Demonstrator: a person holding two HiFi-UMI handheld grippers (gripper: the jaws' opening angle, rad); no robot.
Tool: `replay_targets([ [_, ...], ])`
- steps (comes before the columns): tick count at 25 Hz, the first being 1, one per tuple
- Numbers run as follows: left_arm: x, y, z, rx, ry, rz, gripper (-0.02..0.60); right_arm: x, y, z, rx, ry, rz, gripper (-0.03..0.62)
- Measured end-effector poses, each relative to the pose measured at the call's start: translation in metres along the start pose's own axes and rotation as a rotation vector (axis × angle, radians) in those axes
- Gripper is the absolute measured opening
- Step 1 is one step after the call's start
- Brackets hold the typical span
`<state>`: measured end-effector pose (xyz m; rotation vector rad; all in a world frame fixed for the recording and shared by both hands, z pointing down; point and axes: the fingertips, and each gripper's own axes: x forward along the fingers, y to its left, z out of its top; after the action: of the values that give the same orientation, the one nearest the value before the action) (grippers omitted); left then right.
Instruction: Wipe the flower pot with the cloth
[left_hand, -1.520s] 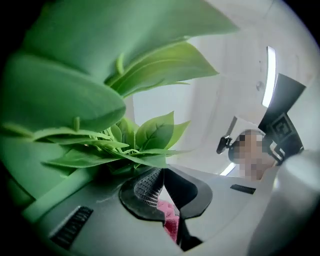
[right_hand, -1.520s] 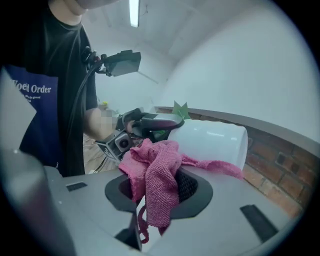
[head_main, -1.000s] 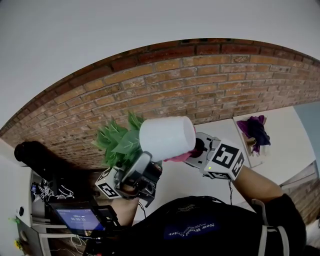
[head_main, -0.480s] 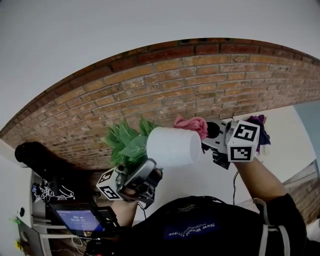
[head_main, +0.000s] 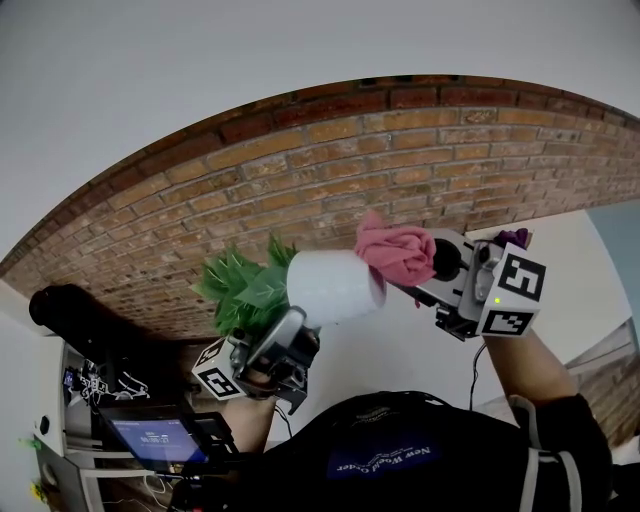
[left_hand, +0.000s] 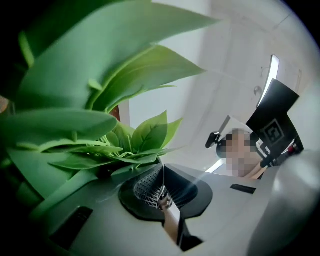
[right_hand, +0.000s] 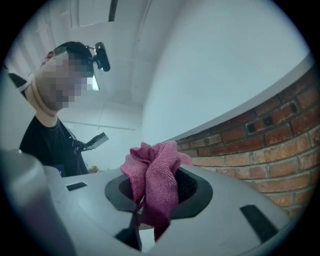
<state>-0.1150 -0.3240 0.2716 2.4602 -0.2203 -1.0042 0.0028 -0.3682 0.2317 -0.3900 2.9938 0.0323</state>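
A white flower pot (head_main: 335, 285) is held up in the air, tipped on its side, with its green leaves (head_main: 240, 285) pointing left. My left gripper (head_main: 287, 343) sits under the pot and is shut on its rim. In the left gripper view the closed jaws (left_hand: 162, 200) point into the leaves (left_hand: 100, 125). My right gripper (head_main: 425, 265) is shut on a bunched pink cloth (head_main: 395, 250), which sits at the pot's bottom end on the right. I cannot tell whether the two touch. In the right gripper view the cloth (right_hand: 152, 175) bulges out of the gripper (right_hand: 145, 205).
A brick wall (head_main: 400, 170) curves behind everything. A white tabletop (head_main: 420, 350) lies below the grippers. A purple object (head_main: 515, 250) rests on a board at the right. A small screen (head_main: 160, 435) and a black bulky object (head_main: 80, 315) are at the lower left.
The right gripper has carried the cloth from under the pot up and to the right, to the pot's bottom end. The pot and left gripper have barely shifted.
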Motion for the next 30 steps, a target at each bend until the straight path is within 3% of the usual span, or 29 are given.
replay_targets([
  [8,-0.006,0.001,0.018,-0.007,-0.08,-0.012,0.009,0.003,0.047,-0.011,-0.061,0.047,0.143,0.103],
  [14,-0.001,-0.011,0.02,-0.025,-0.074,-0.066,0.008,-0.004,0.034,-0.036,0.022,0.081,0.137,0.103],
  [21,0.003,-0.021,0.008,0.055,0.027,-0.089,0.008,-0.012,0.009,-0.047,0.26,0.024,0.155,0.103],
  [30,0.011,-0.046,-0.026,0.193,0.225,-0.179,0.008,-0.011,-0.015,-0.059,0.717,-0.101,0.269,0.103],
])
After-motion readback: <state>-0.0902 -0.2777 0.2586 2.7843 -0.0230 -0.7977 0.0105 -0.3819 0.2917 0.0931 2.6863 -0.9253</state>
